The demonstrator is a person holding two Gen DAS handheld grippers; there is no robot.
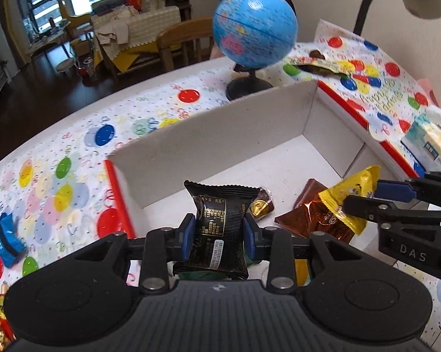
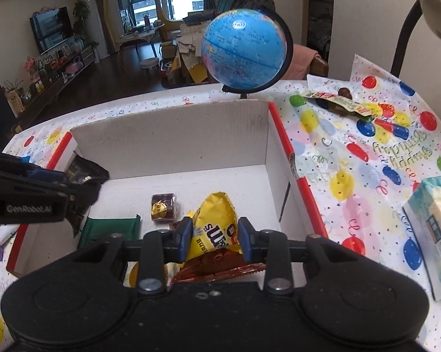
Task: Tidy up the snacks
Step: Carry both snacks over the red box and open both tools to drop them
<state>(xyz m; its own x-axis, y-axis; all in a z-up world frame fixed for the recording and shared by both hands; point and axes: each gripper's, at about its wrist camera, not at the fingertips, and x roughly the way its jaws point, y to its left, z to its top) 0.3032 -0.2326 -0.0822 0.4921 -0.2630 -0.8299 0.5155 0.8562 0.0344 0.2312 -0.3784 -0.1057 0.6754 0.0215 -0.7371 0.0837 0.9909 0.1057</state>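
Left hand-held gripper (image 1: 219, 236) clamps one black packet (image 1: 220, 223); right hand-held gripper (image 2: 212, 236) clamps one yellow packet (image 2: 216, 226).

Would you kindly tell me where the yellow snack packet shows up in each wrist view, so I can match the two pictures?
Left wrist view: the yellow packet is at the right, pinched by the right gripper over the box.
Right wrist view: the same packet is at lower centre, between that gripper's blue pads.
Shared landmark: the globe behind the box's far wall.
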